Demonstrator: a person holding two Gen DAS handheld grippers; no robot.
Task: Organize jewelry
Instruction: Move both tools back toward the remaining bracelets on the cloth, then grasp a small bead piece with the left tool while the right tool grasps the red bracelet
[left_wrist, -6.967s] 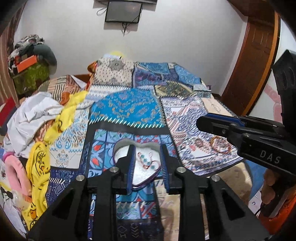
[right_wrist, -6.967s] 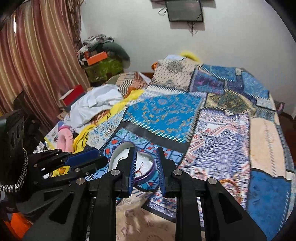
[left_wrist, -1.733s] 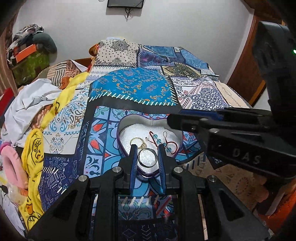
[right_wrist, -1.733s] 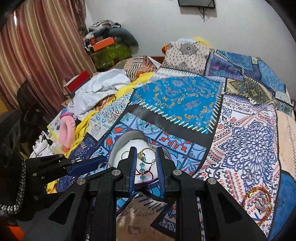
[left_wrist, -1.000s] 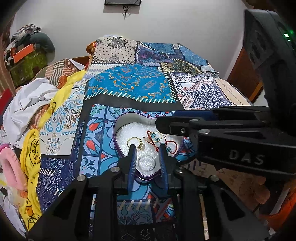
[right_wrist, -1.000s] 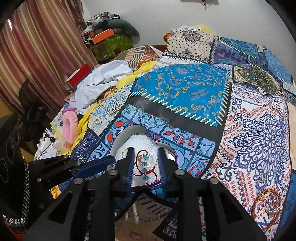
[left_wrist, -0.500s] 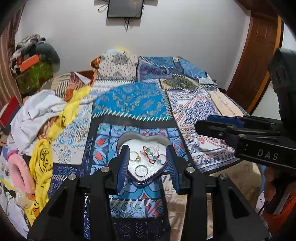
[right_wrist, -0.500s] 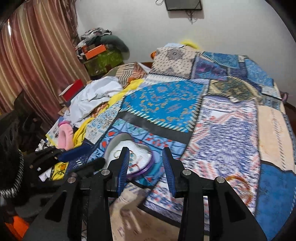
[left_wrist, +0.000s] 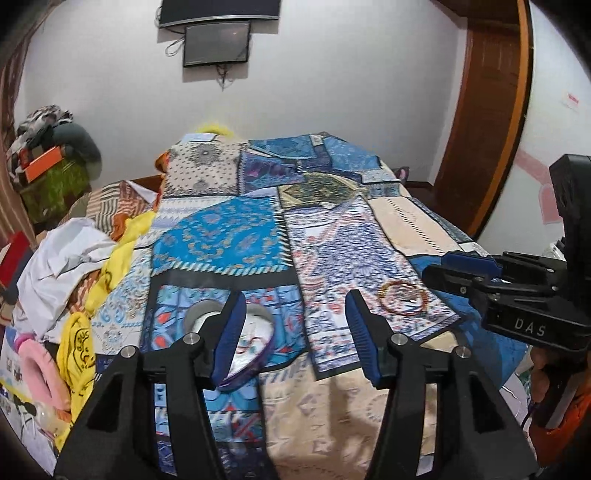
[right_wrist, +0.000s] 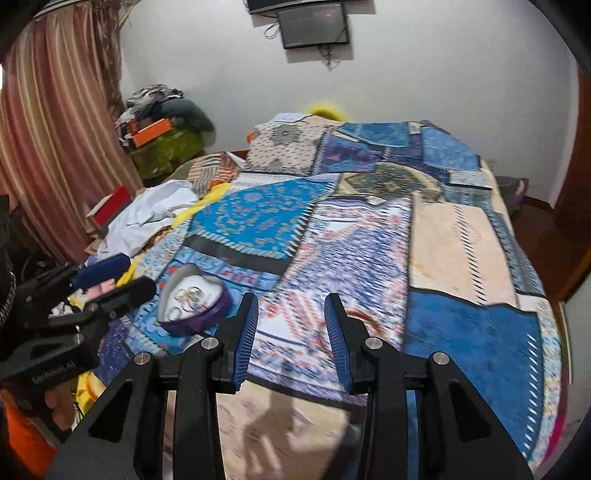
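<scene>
Progress looks well advanced but not finished, as I judge it: the heart-shaped box (right_wrist: 192, 301) on the patchwork bedspread (right_wrist: 461, 251) already holds several small pieces, rings or hoops and a reddish beaded strand on its white lining, though they are too small to sort out one from another. One item is plainly left outside, a red and gold bangle set (left_wrist: 403, 297) lying flat on the bedspread, well apart from the box and off to its right in the left wrist view, just beside the tip of the right claw (left_wrist: 448, 271). Both claws carry nothing. The left claw (left_wrist: 295, 332) has its blue pads spread wide, with the box partly hidden behind its left finger; the right claw (right_wrist: 290, 338) likewise stands with its pads apart, over bare quilt near the foot of the bed. As for how things lie, the box rests flat with its open face up; its pointed tip is turned toward the foot of the bed and its two lobes toward the pillows, so its long axis runs roughly along the length of the bed, slightly angled. The bangles form a flat ring, with no clear long axis. What remains, I would say, is to bring the bangles into the box.
</scene>
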